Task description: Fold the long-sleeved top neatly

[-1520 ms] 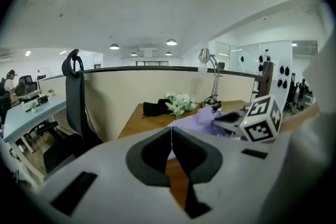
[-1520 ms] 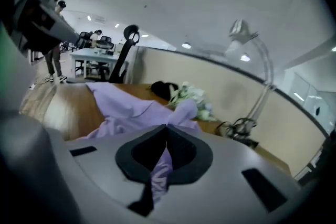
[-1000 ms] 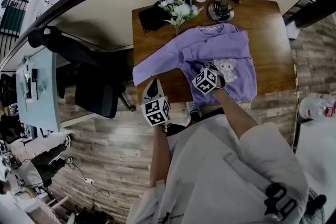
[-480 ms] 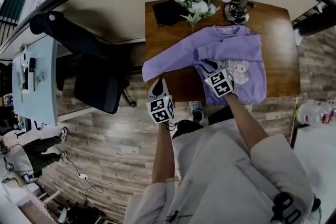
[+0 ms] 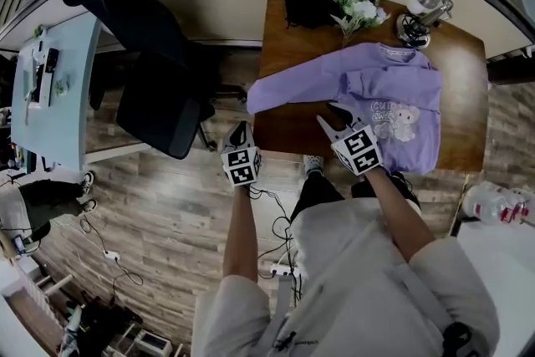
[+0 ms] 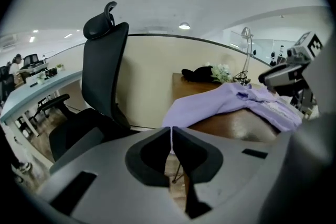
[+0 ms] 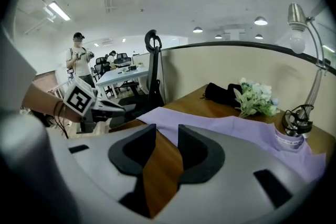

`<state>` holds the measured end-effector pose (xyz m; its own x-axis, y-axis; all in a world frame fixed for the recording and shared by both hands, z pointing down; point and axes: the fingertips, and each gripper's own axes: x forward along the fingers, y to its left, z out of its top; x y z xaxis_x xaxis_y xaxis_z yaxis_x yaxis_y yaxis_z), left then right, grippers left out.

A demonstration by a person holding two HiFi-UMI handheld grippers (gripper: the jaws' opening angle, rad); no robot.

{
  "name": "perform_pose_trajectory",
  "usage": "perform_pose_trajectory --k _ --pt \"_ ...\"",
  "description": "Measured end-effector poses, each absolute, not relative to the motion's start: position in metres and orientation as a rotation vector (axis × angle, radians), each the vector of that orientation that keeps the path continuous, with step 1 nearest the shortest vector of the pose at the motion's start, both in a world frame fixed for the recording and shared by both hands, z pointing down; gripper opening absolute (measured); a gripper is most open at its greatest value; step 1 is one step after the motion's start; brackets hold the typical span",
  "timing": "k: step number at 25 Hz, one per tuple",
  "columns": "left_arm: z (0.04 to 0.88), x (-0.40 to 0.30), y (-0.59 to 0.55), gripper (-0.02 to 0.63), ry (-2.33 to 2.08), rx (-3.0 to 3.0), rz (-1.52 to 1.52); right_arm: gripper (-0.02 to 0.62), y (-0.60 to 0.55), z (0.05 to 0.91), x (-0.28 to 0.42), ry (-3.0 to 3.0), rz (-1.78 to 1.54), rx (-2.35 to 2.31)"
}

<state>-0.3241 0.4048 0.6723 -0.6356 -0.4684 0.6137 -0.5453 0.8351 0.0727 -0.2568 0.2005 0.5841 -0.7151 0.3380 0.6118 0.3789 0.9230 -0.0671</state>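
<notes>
Jaws of my left gripper are pressed together on nothing, off the left edge of the brown wooden worktop. To its right the lilac long-sleeved fabric top lies flat, one sleeve stretched to that left edge. My right gripper hovers at the near edge, jaws spread, empty. I judge the cloth light, soft and floppy; I'd pinch the sleeve's cuff.

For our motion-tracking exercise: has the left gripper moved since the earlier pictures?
Yes. The left gripper moved left, off the front of the table, past its corner.
</notes>
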Motion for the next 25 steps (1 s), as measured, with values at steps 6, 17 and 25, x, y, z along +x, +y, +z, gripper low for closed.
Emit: perform_pose_trajectory --k 6,17,25 --pt "0.715 -0.338 0.399 0.028 -2.26 0.982 0.338 0.137 0.226 0.559 -0.267 -2.447 -0.048 -0.574" --pt "0.769 -0.341 0.389 0.095 -2.075 1.232 0.311 0.138 0.256 0.542 -0.272 -2.451 -0.084 -0.64" --pt "0.773 -0.36 0.386 0.048 -2.108 1.233 0.38 0.138 0.265 0.563 -0.264 -2.413 -0.064 -0.622"
